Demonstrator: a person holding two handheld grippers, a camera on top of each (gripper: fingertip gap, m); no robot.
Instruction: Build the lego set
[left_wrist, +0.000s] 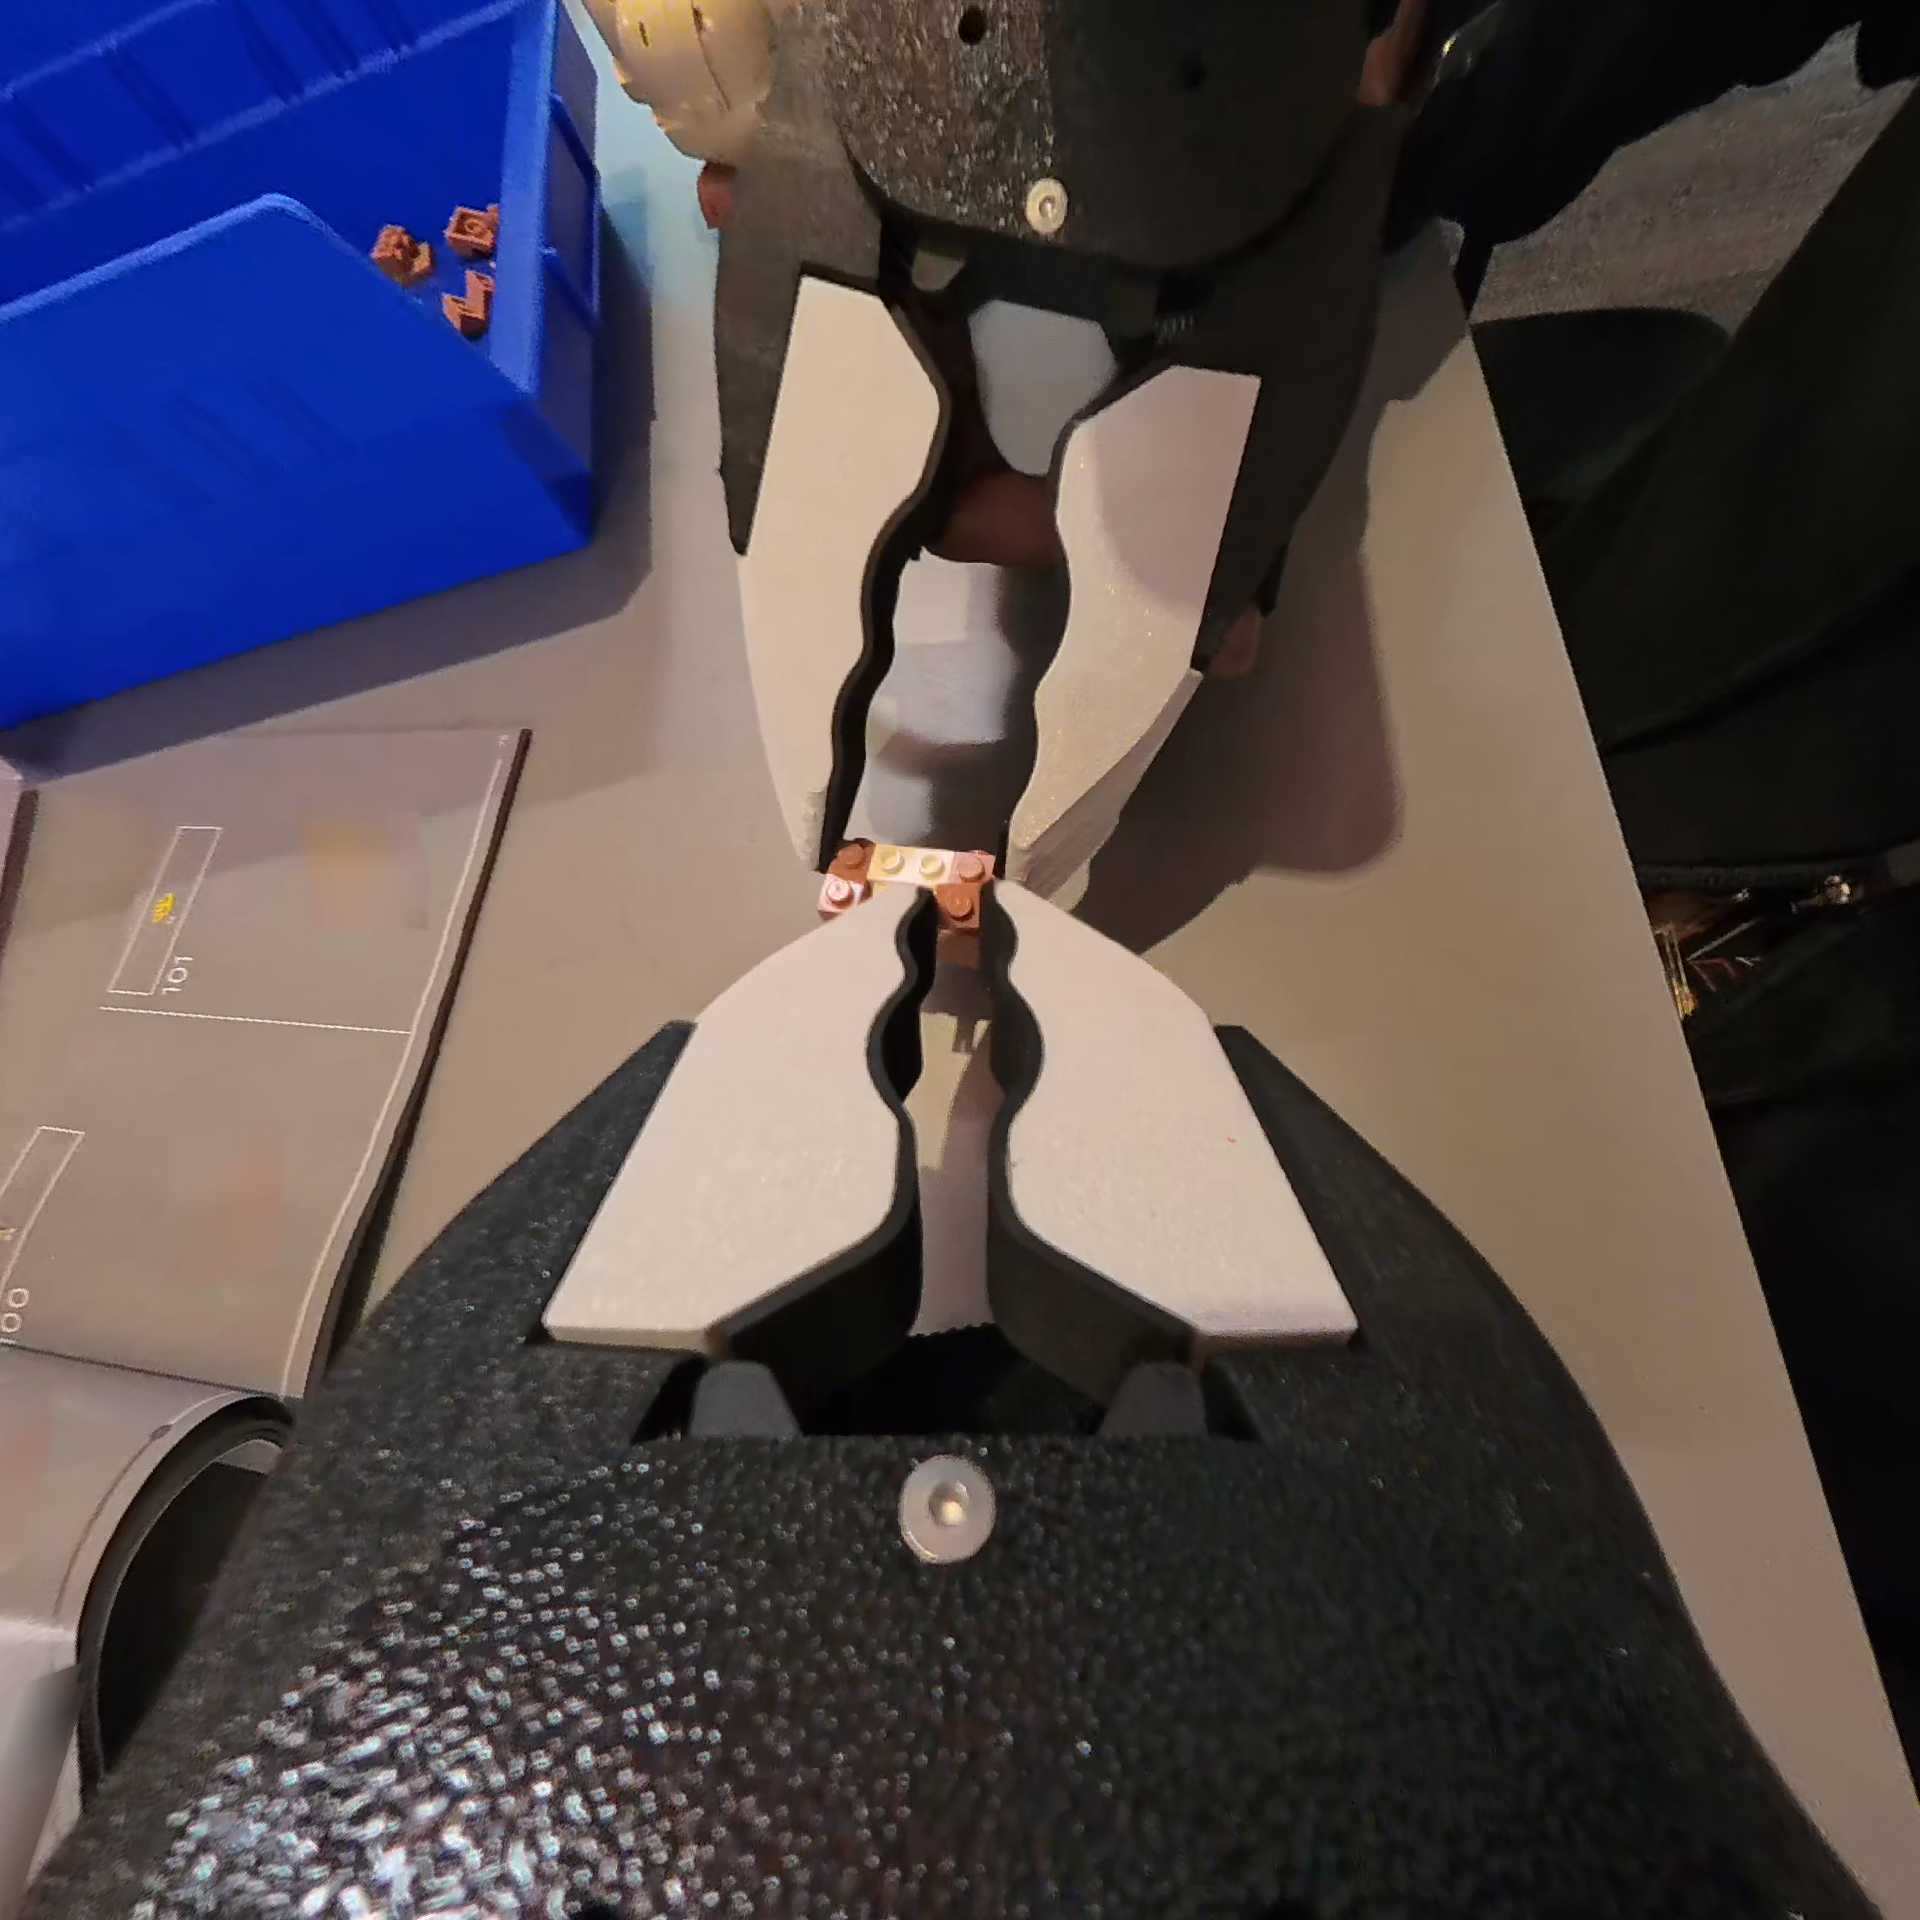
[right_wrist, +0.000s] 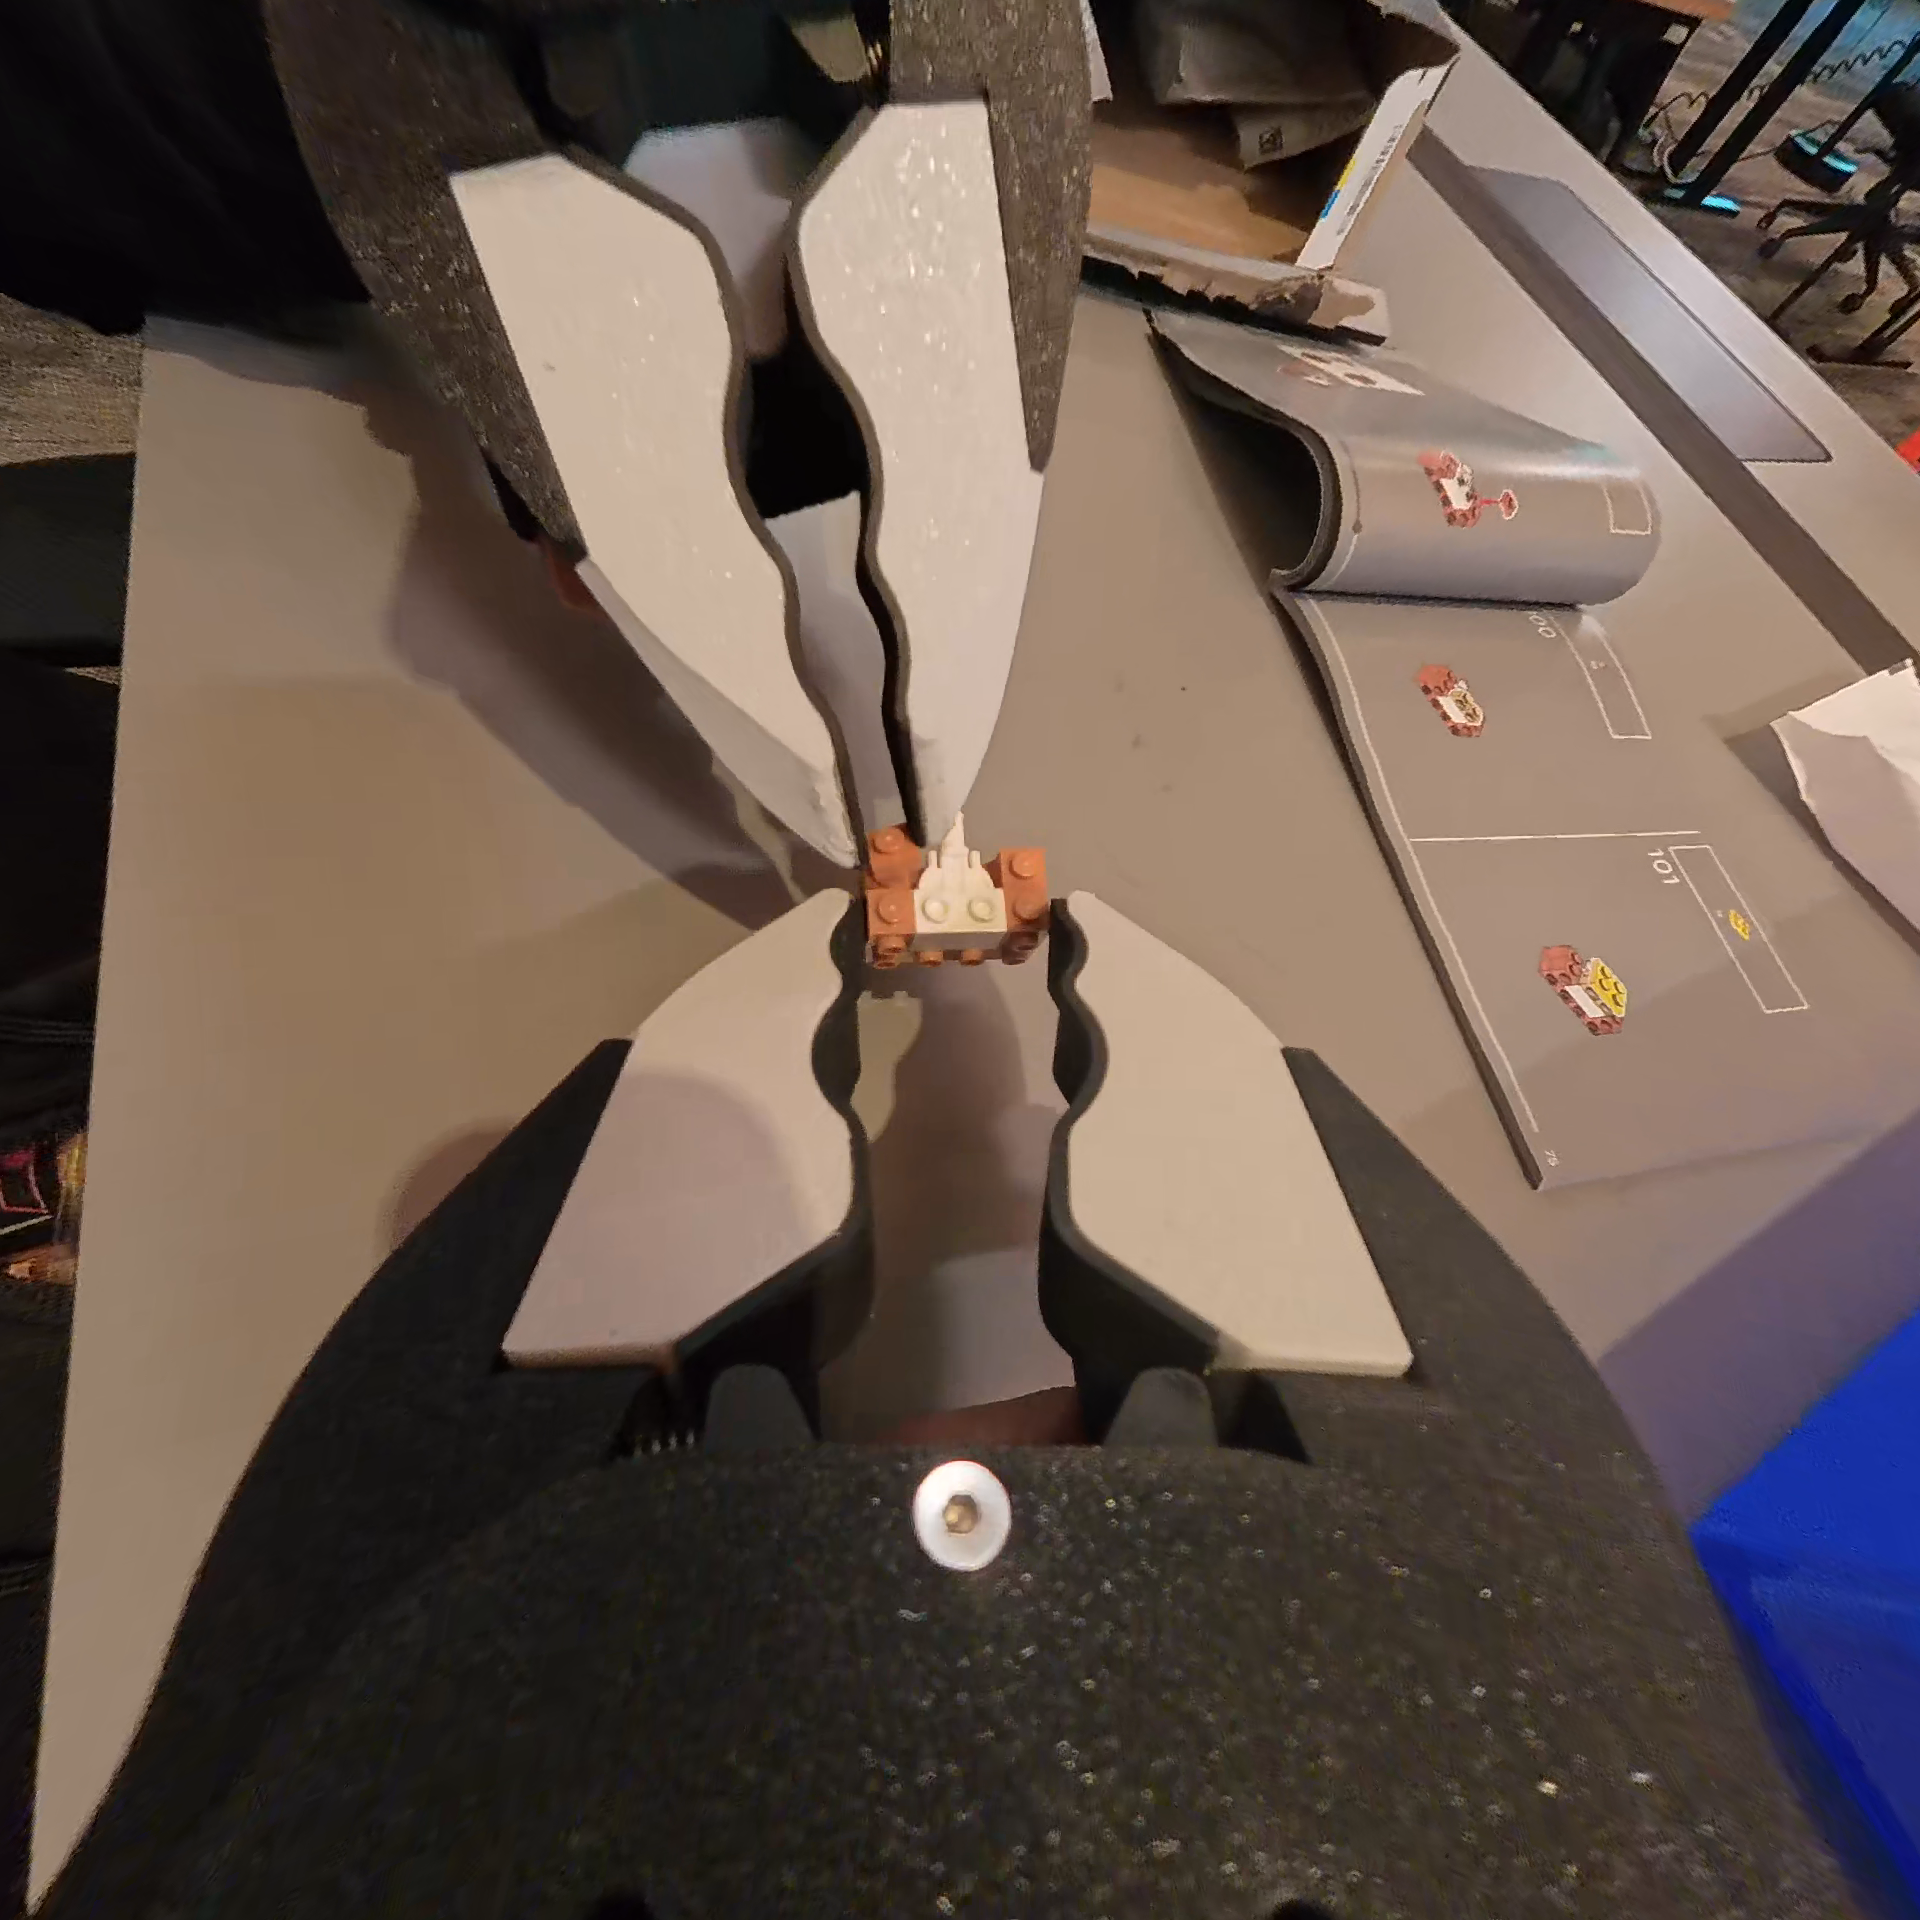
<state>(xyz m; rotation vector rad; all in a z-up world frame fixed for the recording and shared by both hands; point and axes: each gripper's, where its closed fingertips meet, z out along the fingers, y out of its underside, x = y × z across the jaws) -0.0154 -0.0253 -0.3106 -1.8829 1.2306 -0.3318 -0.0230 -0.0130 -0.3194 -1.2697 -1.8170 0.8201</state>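
your left gripper (left_wrist: 951, 920) pinches the brick cluster (right_wrist: 951, 909) from 12 o'clock in the right view; your right gripper (right_wrist: 951, 925) spans its long axis, pads on both ends.

We cannot see the lower part of the small brick assembly (left_wrist: 914, 883) at centre frame in the left wrist view; the left gripper (left_wrist: 951, 920) fingertips cover it. The blue bin (left_wrist: 260, 436), upper left, is cut by the frame edge; the brown pieces (left_wrist: 436, 265) inside are too small to identify. The open booklet (left_wrist: 249, 1039) runs off the left edge, with parts of its page blurred. A cardboard box (right_wrist: 1299, 156), top of the right wrist view, is cropped.
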